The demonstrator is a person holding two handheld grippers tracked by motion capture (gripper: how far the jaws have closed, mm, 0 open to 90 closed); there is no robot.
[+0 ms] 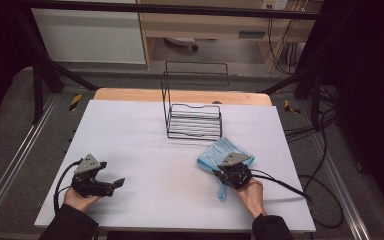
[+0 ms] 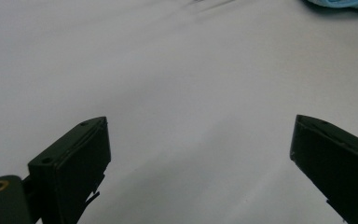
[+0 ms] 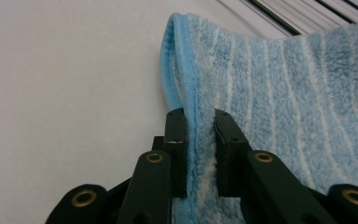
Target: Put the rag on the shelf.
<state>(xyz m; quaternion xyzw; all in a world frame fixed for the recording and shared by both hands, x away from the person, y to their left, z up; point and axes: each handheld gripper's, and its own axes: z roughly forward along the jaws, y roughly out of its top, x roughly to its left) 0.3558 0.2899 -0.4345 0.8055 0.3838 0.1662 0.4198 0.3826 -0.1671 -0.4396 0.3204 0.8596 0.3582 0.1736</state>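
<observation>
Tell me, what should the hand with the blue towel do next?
Probably lift a little. The right gripper has its jaws pinched on the edge of the blue striped towel, which lies on the white table just in front of the wire rack. The left gripper is open, holding nothing.

The wide middle of the white desk (image 1: 150, 150) lies bare between the two hands, so a claw can cross there freely. At the far edge a black wire rack (image 1: 194, 120) stands with its tall back frame rising behind, blocking passage there. Just in front of it, to the right, a blue striped towel (image 1: 224, 152) lies on the surface. The near-left and far-left stretches of the desk are open.
</observation>
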